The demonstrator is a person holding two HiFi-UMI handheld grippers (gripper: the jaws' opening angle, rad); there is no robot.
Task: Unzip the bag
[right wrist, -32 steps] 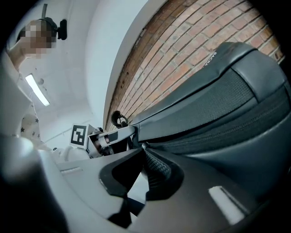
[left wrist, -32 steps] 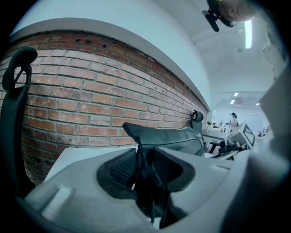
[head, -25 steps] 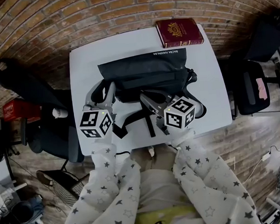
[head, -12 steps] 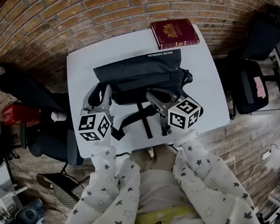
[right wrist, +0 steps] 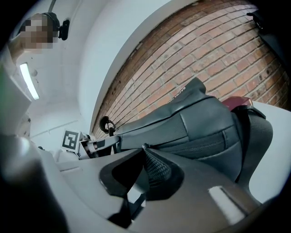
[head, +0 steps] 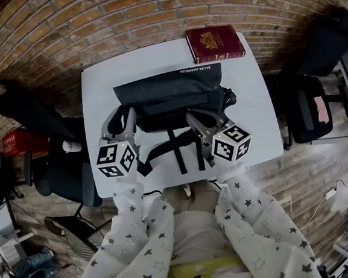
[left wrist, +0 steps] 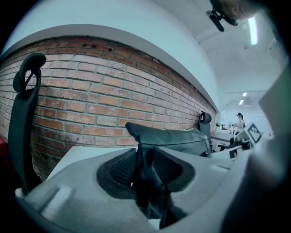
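Left gripper (head: 125, 116) reaches forward from the near edge of the table (head: 97, 87), pointing almost level. Its jaws are clamped on a dark fold of strap (left wrist: 142, 169) at the left end of the bag (head: 170, 90). In the left gripper view that fold fills the gap between the pads (left wrist: 119, 167).

Right gripper (head: 191, 114) comes in at a slant from the near right, also close to level. Its jaws are nearly together, pinching a small dark zip pull (right wrist: 144, 146) on the front face of the bag. Both forearms, in star-print sleeves (head: 133, 229), run side by side from the body, with the marker cubes just inside the near edge.

The bag lies flat in the middle of the white table, its long side across, with loose straps (head: 178, 150) trailing towards the person.

A red book (head: 215, 43) sits at the far right corner, just beyond the bag. Bare tabletop remains to the right of the bag and along the far edge, which runs by a brick wall (head: 121, 16). Office chairs (head: 13, 104) stand close on the left and right of the table.
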